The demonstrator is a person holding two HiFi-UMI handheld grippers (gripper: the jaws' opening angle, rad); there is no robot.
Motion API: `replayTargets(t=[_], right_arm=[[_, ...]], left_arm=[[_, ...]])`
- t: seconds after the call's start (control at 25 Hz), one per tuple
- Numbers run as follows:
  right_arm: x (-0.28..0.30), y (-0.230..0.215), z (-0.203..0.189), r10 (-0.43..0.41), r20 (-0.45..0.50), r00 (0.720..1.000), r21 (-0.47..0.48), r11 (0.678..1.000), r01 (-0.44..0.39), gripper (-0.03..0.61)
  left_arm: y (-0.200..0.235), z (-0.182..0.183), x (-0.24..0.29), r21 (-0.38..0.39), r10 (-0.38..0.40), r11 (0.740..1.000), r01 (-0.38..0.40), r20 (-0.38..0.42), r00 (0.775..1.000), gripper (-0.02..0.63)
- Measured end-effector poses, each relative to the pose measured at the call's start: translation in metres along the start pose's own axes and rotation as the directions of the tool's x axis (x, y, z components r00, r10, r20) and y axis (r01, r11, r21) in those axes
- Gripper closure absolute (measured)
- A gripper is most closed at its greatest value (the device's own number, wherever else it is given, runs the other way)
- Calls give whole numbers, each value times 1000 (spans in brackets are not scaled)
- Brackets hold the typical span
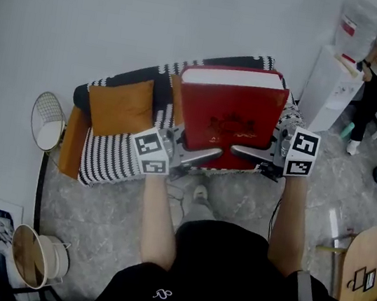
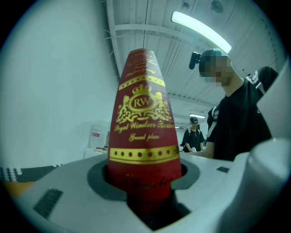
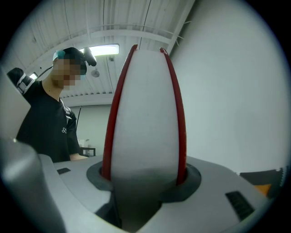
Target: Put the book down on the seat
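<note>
Seat (image 1: 114, 152): striped black-and-white cover, with an orange cushion (image 1: 119, 105) at its left end.

Book (image 1: 230, 114): large, red, seen in front of the seat's right half. No view shows whether it touches the seat.

Left gripper (image 1: 201, 157): jaws wide, clamped on the book's gold-printed spine (image 2: 143, 118) at the lower left corner.

Right gripper (image 1: 245, 152): jaws wide, clamped across the white page edge (image 3: 145, 118) at the lower right. The book stands between both pairs of jaws.
</note>
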State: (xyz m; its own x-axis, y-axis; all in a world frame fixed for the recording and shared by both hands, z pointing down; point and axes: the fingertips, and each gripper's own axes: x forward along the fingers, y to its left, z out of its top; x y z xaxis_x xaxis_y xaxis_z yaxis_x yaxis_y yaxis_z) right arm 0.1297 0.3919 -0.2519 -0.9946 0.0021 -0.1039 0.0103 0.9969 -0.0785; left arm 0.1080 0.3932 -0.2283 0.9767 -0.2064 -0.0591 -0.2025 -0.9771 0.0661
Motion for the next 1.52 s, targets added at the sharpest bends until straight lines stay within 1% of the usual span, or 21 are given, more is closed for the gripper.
replayTargets(t=[0.36, 0.44, 0.6, 0.92, 1.08, 1.16, 1.28, 1.36, 1.52], right_arm=[[3, -42, -9, -8, -12, 1000, 49, 999, 8, 336], [8, -52, -15, -4, -15, 1000, 72, 997, 6, 336], [25, -86, -26, 2, -29, 1000, 127, 992, 2, 336], [43, -119, -50, 0, -35, 999, 200, 980, 7, 336], [42, -124, -61, -2, -41, 999, 223, 975, 11, 336], [54, -136, -68, 1, -57, 998, 238, 971, 12, 336], [85, -164, -74, 17, -89, 996, 256, 967, 6, 336], [100, -179, -74, 28, -103, 994, 261, 965, 0, 336], [134, -210, -67, 38, -102, 994, 267, 964, -10, 336]], left_arm=[[41, -11, 4, -52, -3, 999, 4, 6, 1000, 391], [51, -16, -1, -74, 4, 997, -4, 4, 1000, 391], [86, -24, -13, -127, 22, 992, -21, 2, 1000, 391], [121, -46, -28, -202, 34, 979, -35, -8, 999, 391], [125, -57, -28, -227, 39, 973, -41, -12, 999, 391], [138, -61, -38, -244, 46, 969, -45, -1, 999, 391], [171, -64, -63, -267, 66, 962, -56, 29, 997, 391], [189, -61, -74, -273, 80, 960, -66, 42, 996, 391], [226, -49, -100, -272, 98, 959, -83, 40, 994, 391]])
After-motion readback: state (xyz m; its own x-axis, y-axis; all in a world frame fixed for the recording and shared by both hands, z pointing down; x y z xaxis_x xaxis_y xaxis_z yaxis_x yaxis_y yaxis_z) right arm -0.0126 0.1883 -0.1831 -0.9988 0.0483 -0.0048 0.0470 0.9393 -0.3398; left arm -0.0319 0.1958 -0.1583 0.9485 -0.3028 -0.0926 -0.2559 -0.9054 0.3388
